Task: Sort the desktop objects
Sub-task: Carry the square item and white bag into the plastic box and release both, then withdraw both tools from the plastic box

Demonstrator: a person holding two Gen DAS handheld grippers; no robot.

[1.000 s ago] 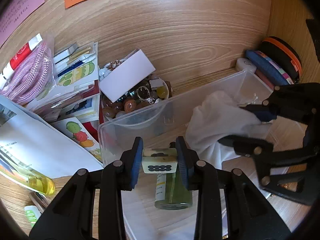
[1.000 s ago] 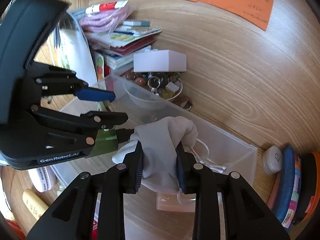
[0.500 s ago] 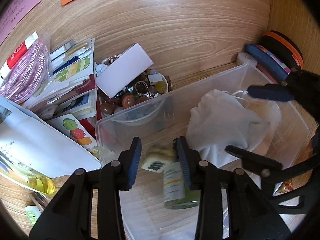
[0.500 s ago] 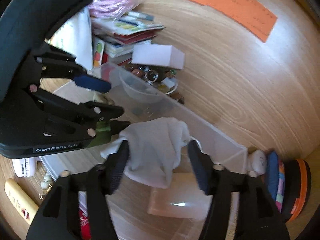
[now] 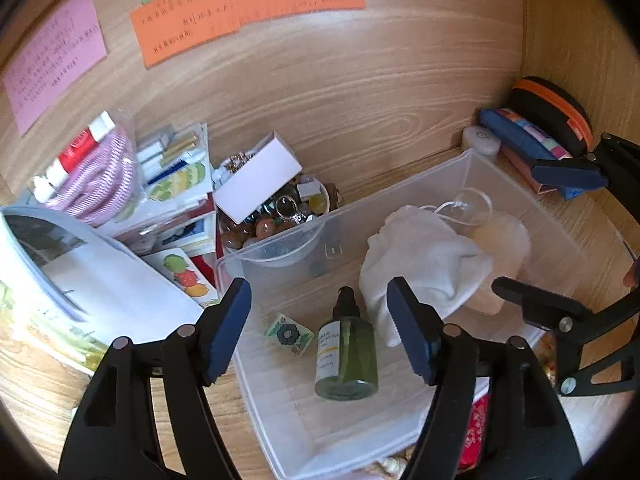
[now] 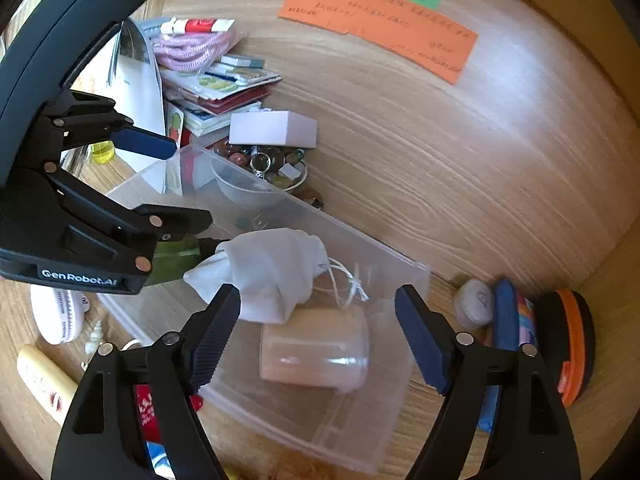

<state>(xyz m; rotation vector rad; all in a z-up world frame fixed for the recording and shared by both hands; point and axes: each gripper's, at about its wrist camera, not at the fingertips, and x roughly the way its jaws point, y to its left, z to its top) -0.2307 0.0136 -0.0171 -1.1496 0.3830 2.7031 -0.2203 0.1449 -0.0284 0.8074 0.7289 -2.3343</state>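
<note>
A clear plastic bin (image 5: 468, 158) lies on the wooden desk; it also shows in the right wrist view (image 6: 416, 276). Inside lie a mahjong tile (image 5: 289, 334), a green bottle (image 5: 347, 354), a white drawstring pouch (image 5: 424, 256) (image 6: 272, 268) and a translucent cup (image 6: 316, 346). My left gripper (image 5: 320, 328) is open and empty above the bin's near left part, over the tile and bottle. My right gripper (image 6: 318, 332) is open and empty above the cup, with the pouch just beyond its left finger.
A bowl of beads with a white box on top (image 5: 276, 200) stands behind the bin. Booklets and a pink cord bag (image 5: 100, 172) lie at the left. A round black-and-orange case (image 5: 552, 112) and blue pouch sit at the right. Coloured notes hang on the back wall.
My left gripper opened and dropped the mahjong tile into the bin. My right gripper opened and let the white pouch go into the bin. Both grippers pulled up and back.
</note>
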